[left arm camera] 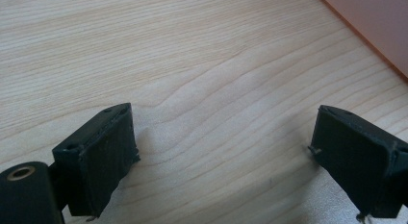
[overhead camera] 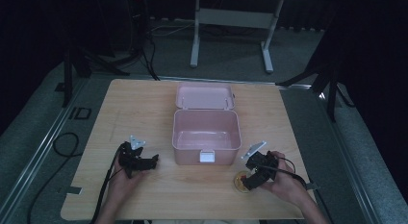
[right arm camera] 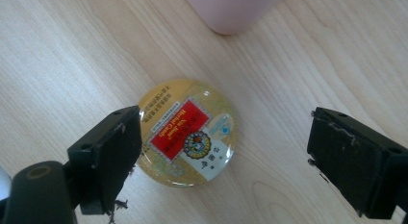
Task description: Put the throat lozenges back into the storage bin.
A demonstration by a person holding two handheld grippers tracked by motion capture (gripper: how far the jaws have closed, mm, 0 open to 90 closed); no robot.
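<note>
My right tool [right arm camera: 223, 152] hangs over the round candy tin [right arm camera: 186, 131] lying flat on the surface [overhead camera: 144, 104], jaws apart. My left tool [left arm camera: 221, 156] is spread, holding nothing. Beyond stands the open pink box [overhead camera: 206, 130].

on the worktop [overhead camera: 144, 104] the open box [overhead camera: 206, 132] stands mid-way, lid hinged behind; the round tin [overhead camera: 239, 182] lies flat before its right corner, under the right tool [overhead camera: 251, 178]; the left tool [overhead camera: 144, 165] sits left of the box.
</note>
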